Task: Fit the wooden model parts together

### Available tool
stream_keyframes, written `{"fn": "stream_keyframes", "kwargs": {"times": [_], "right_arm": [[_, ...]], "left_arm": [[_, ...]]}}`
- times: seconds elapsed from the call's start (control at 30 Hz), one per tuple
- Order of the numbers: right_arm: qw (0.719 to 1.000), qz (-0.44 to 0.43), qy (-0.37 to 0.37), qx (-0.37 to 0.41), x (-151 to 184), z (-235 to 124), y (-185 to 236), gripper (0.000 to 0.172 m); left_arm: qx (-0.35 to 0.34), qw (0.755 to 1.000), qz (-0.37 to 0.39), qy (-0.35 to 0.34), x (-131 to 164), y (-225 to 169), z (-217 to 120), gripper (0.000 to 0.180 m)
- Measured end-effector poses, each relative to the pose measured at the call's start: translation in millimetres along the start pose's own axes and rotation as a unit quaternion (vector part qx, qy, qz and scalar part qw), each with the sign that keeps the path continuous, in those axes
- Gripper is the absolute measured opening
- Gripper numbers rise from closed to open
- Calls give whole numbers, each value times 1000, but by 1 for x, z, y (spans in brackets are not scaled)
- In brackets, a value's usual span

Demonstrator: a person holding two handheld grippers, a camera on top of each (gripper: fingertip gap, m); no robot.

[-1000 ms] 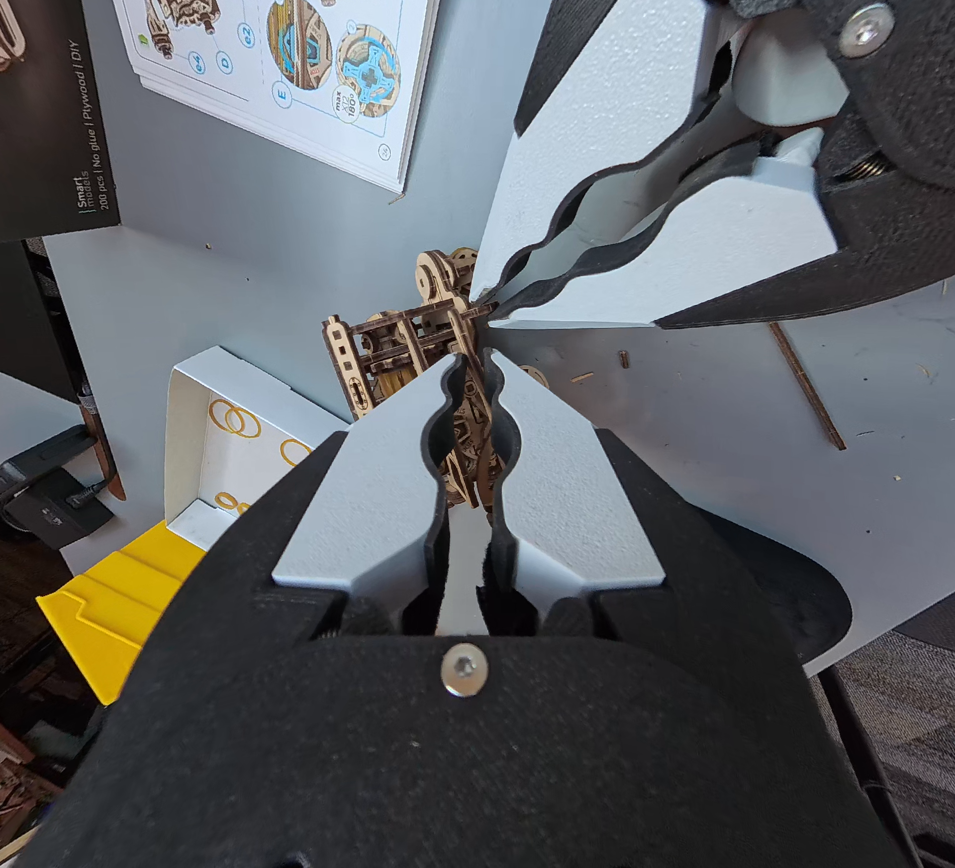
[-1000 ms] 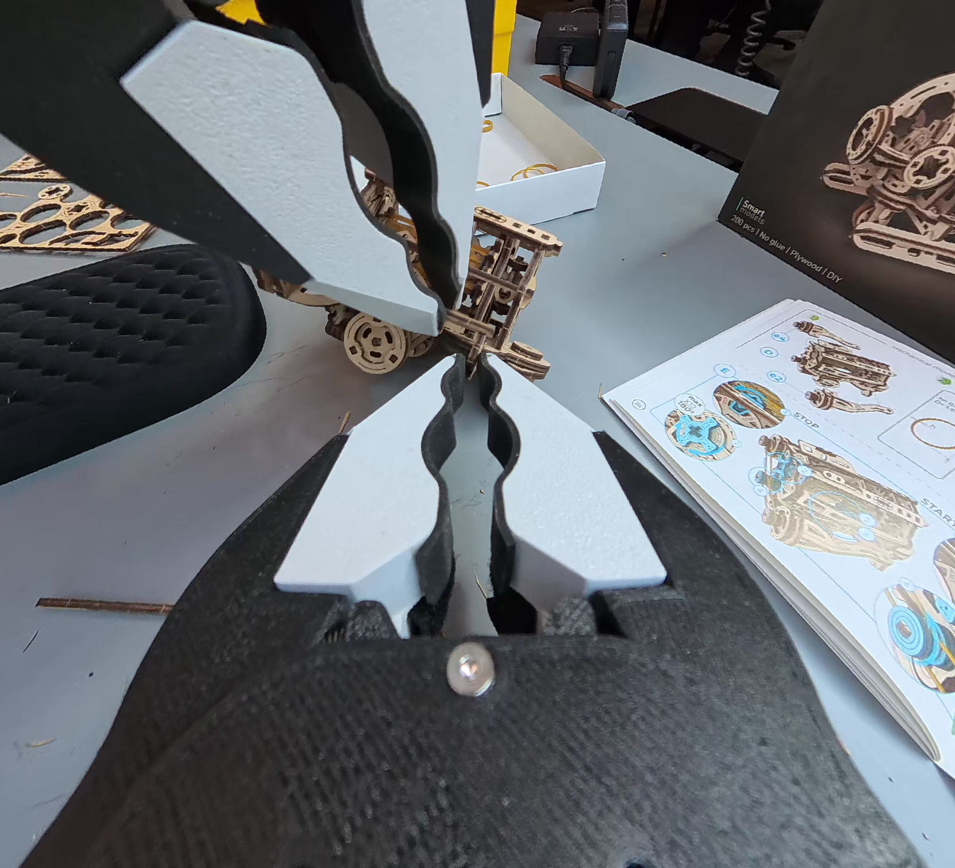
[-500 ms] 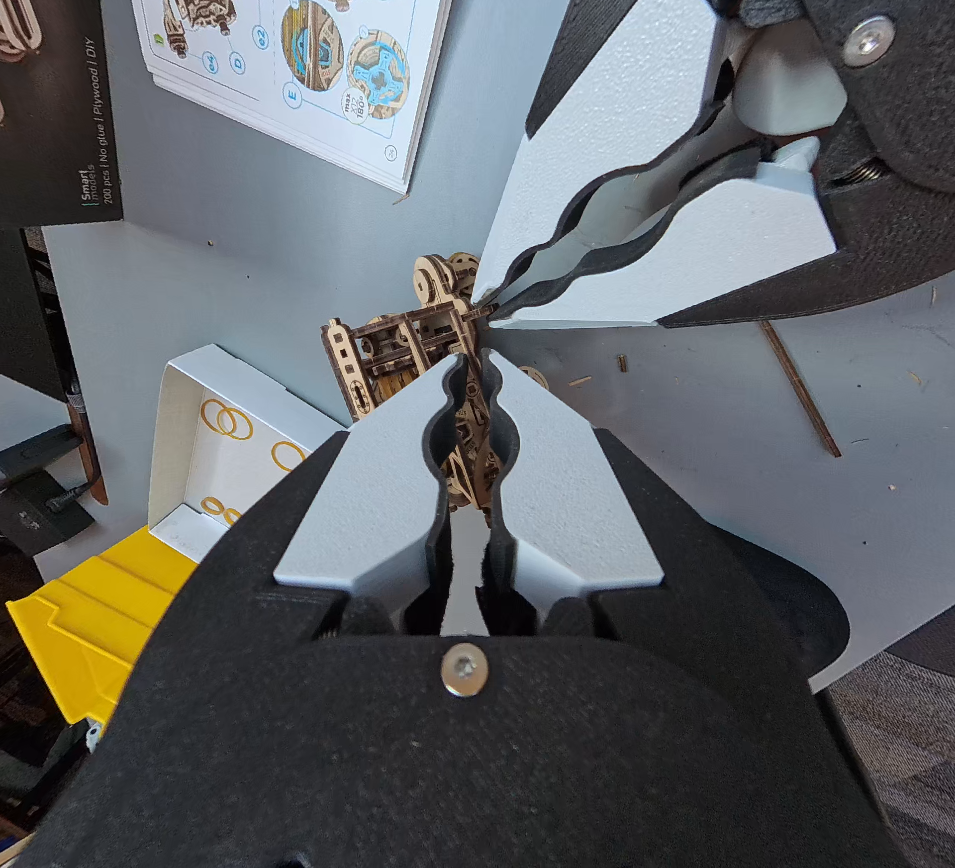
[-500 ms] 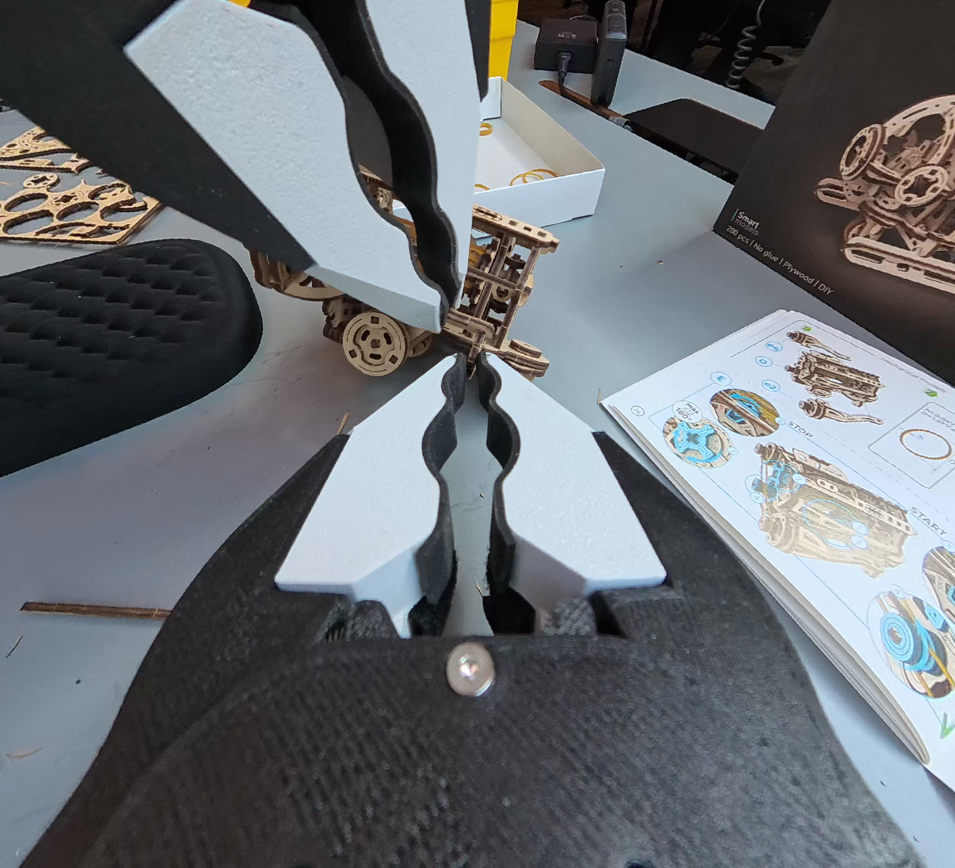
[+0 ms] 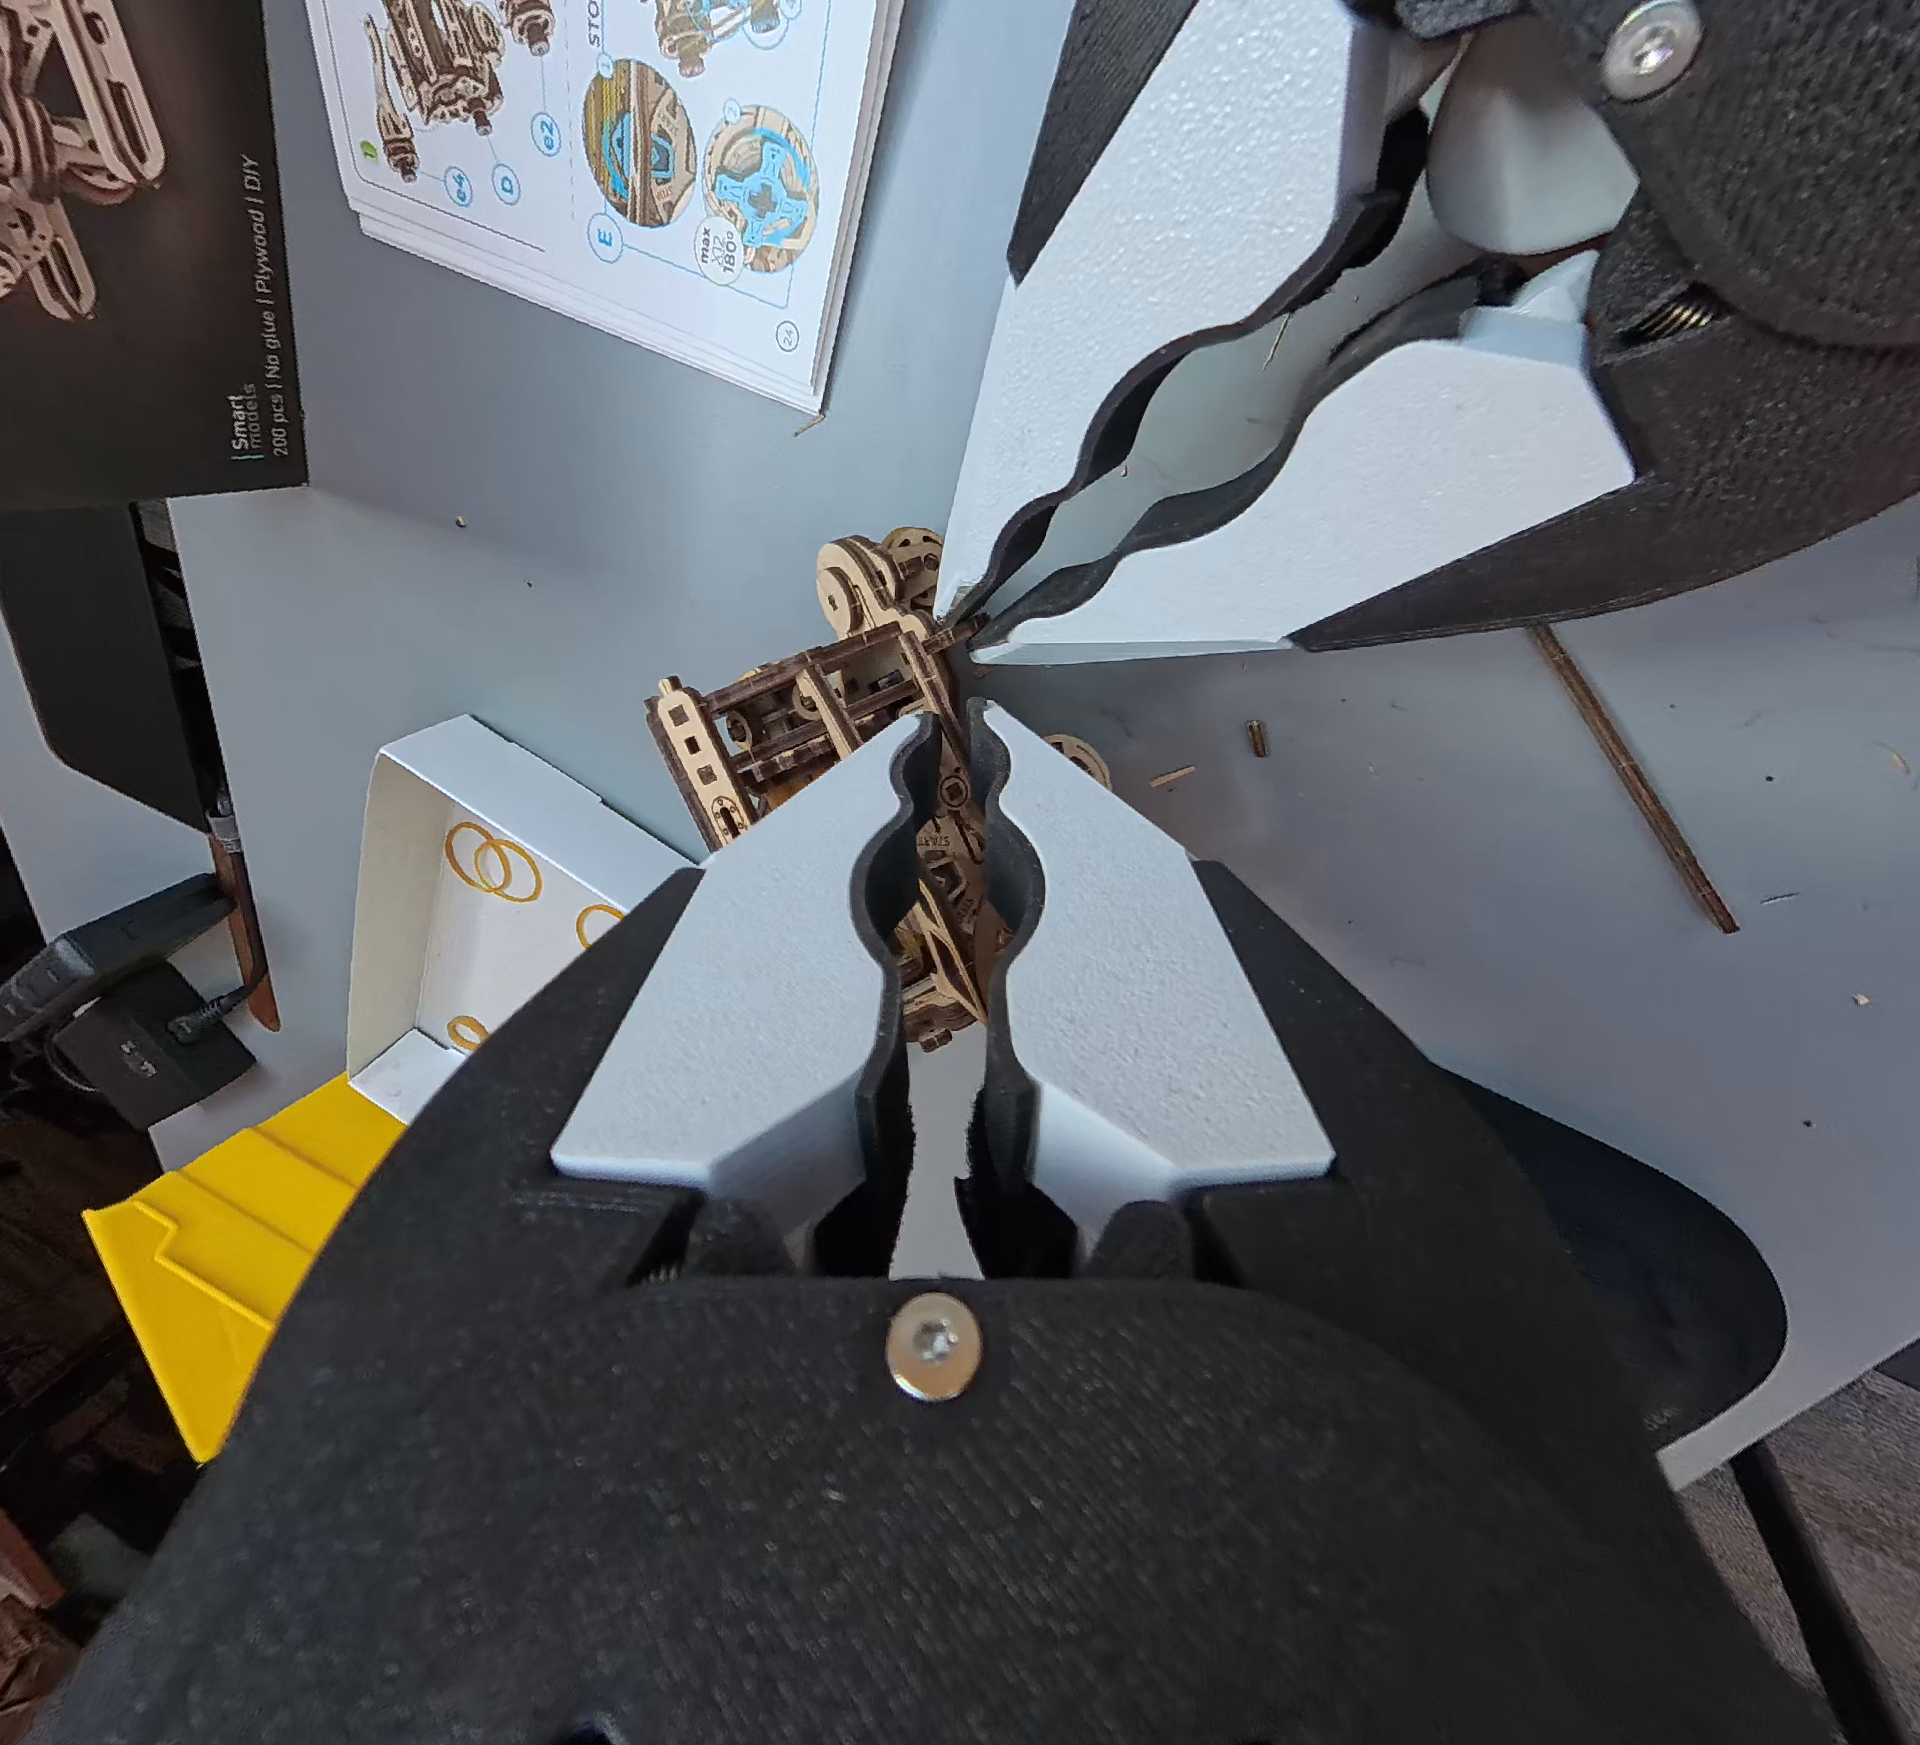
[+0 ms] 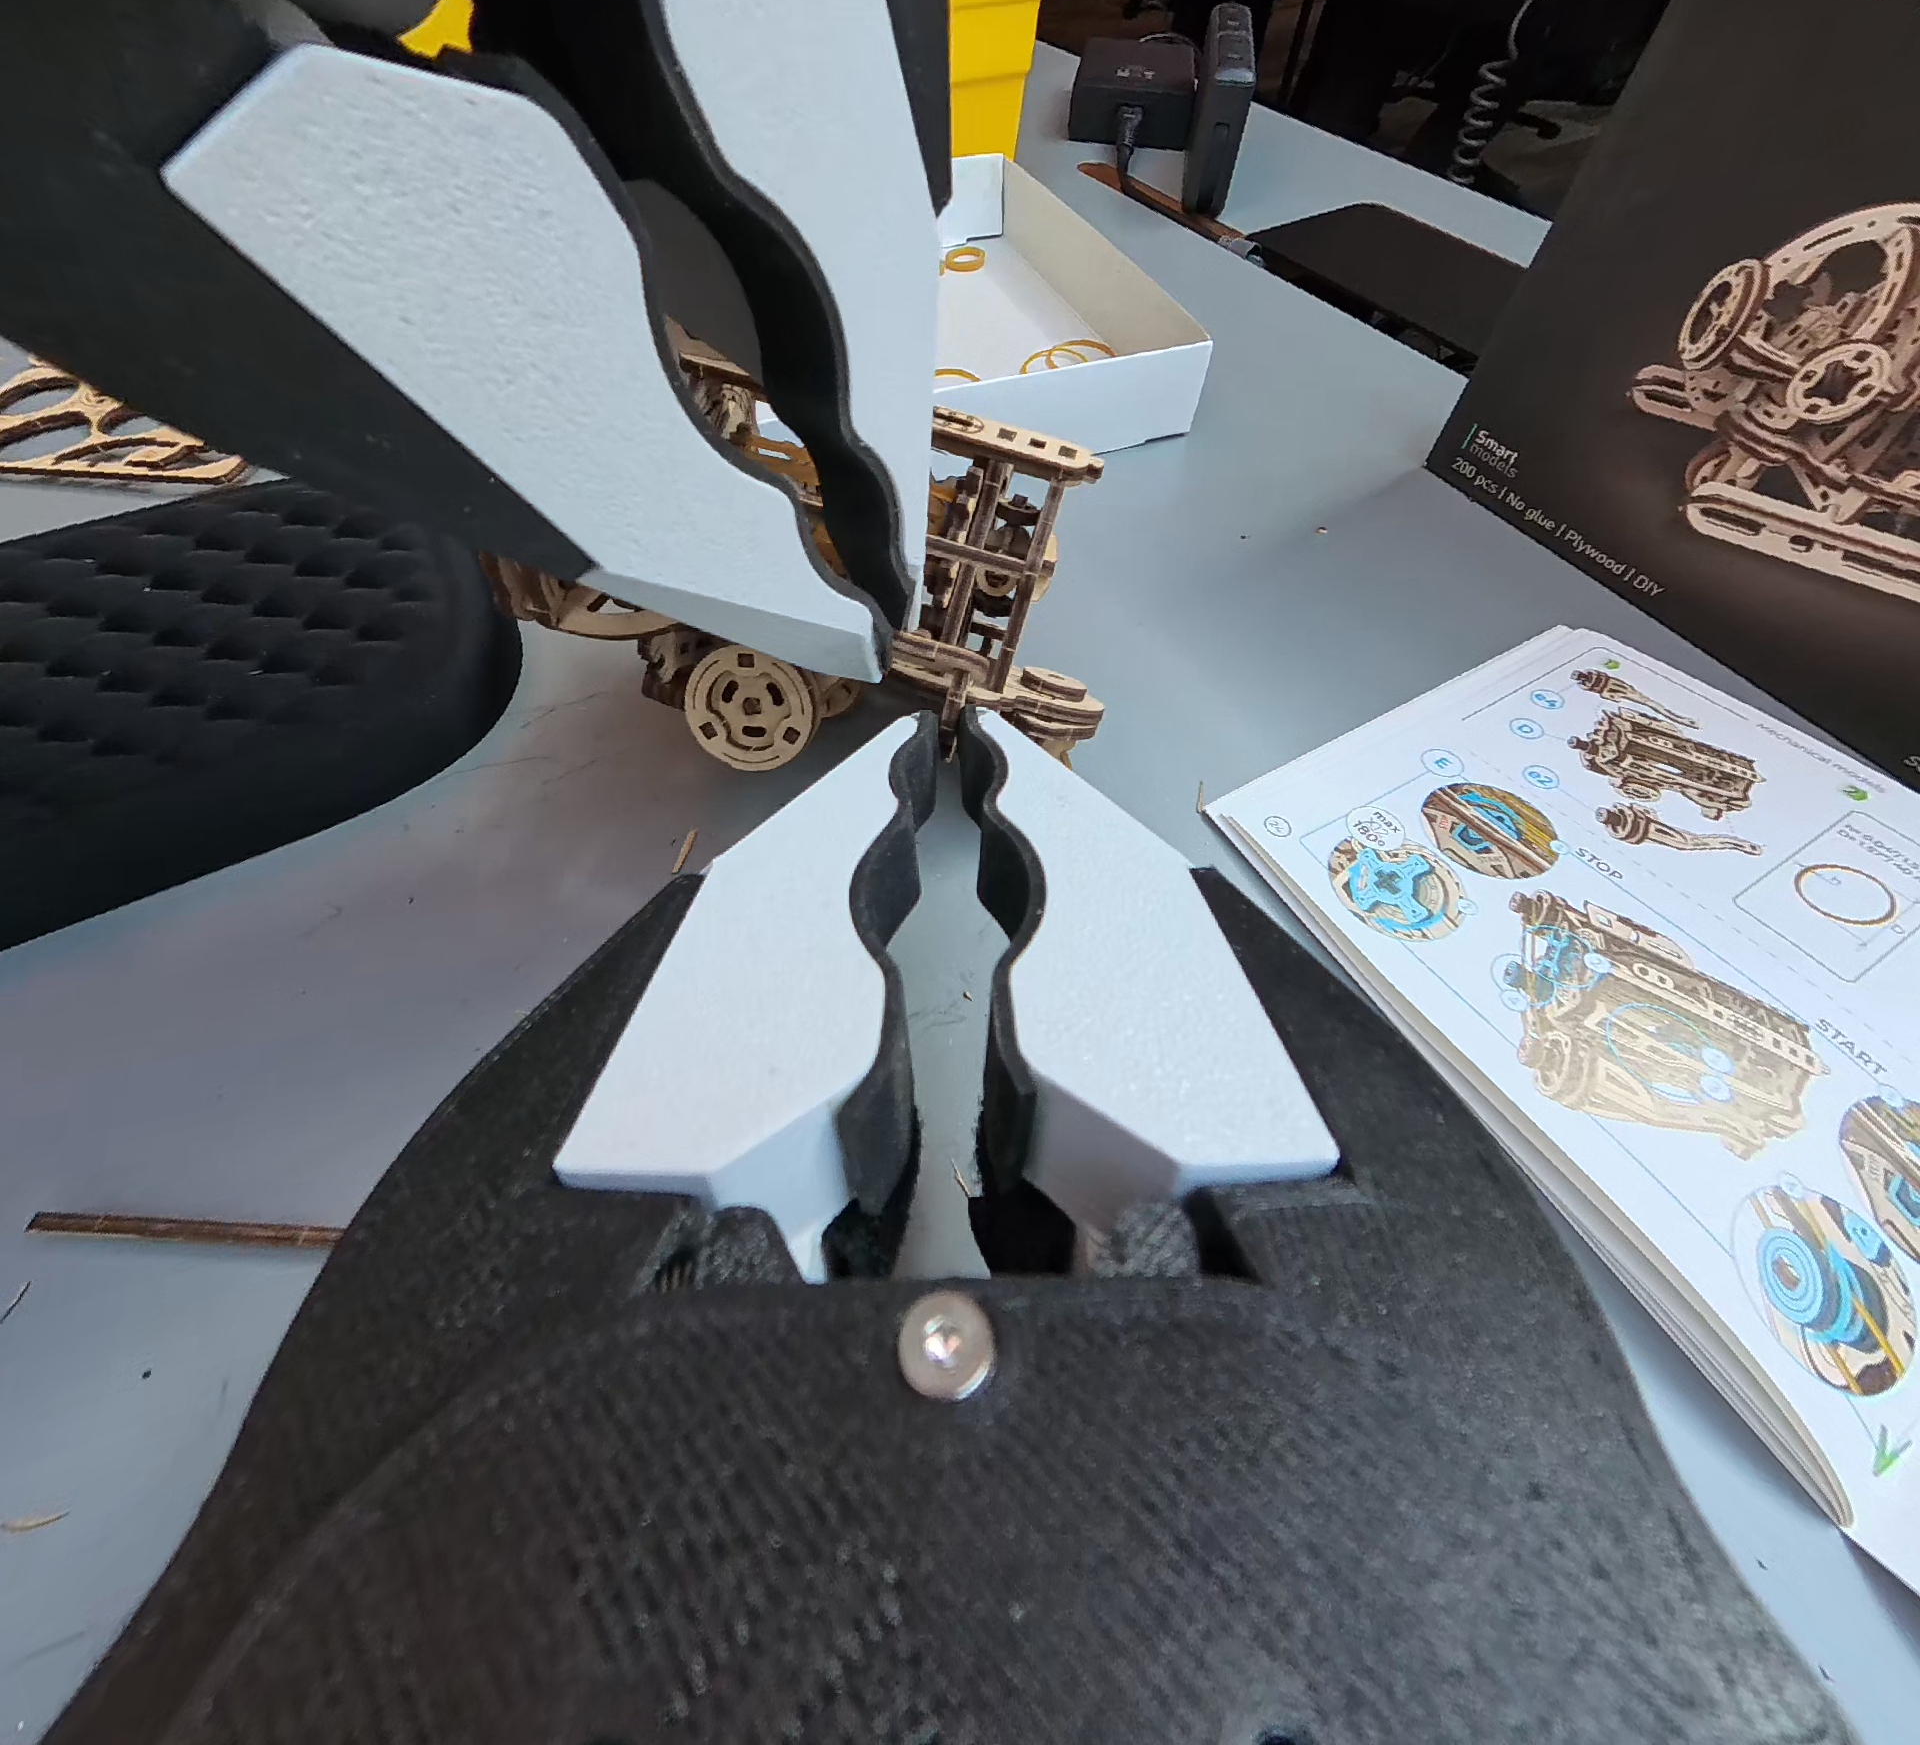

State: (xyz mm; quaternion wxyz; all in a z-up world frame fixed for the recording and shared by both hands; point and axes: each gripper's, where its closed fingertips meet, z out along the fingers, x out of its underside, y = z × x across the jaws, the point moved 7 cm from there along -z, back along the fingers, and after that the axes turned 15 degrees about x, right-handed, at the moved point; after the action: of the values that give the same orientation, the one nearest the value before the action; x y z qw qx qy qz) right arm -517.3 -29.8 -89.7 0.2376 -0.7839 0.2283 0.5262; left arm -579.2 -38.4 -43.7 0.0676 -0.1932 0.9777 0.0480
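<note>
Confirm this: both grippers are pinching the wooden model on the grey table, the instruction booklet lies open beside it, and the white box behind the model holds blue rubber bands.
Not quite: the bands in the white box are yellow, as the right wrist view shows. The rest stands: both grippers pinch the wooden model, booklet open beside it.

Tan wooden model (image 6: pixel 977 552), yellow bin (image 6: pixel 992 12), black honeycomb-textured pad (image 6: pixel 208 656), grey table (image 6: pixel 1247 573).

My two grippers (image 5: pixel 951 724) (image 6: pixel 940 729) had textured black bodies, pale grey fingers (image 5: pixel 748 947) with wavy black pads, and silver screws (image 5: pixel 933 1345).
</note>
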Motion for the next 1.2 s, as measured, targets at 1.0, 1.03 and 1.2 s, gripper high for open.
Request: {"fn": "stream_keyframes", "kwargs": {"times": [1.0,1.03,1.2], "right_arm": [[1000,-7,-1,-12,-1,0,6,14],[1000,-8,-1,-12,-1,0,5,15],[1000,-23,0,2,1,-4,-5,29]], "left_arm": [[-15,1000,24,-6,0,-3,1,11],[-14,1000,24,-5,0,-3,1,11],[-23,999,17,-19,-1,-3,-7,19]]}}
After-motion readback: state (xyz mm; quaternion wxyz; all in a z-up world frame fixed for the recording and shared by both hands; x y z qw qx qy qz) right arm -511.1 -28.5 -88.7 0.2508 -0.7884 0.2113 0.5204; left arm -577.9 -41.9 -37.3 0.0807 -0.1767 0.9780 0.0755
